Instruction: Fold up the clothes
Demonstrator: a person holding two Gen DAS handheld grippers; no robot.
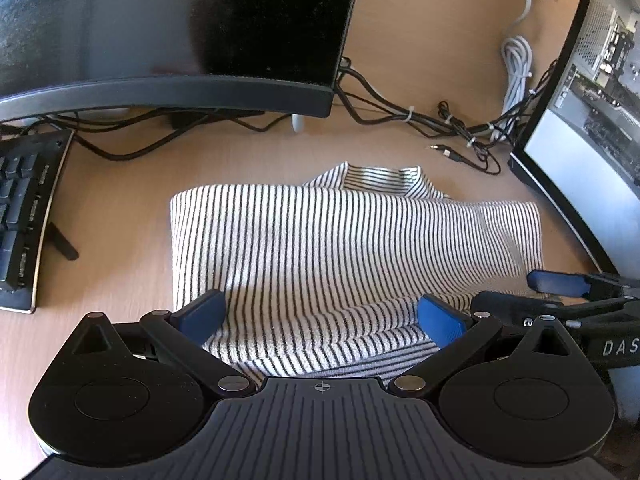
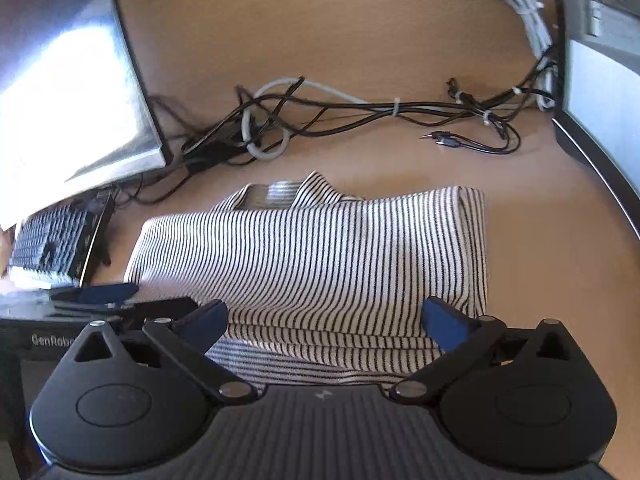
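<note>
desk (image 1: pixel 120 216) under folded striped shirt (image 1: pixel 340 240)

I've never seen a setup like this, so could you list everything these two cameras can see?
striped garment: one, white with thin black stripes, folded into a rectangle mid-desk, collar at the far edge
desk: one, light wood, under everything
monitors: two; dark one far left, lit one right
keyboard: one, black, left edge
black cables: a tied bundle, behind the garment
white cable: one coil, far right
left gripper: black, blue pads, jaws open over the garment's near edge
right gripper: same, jaws open over the near edge
</note>
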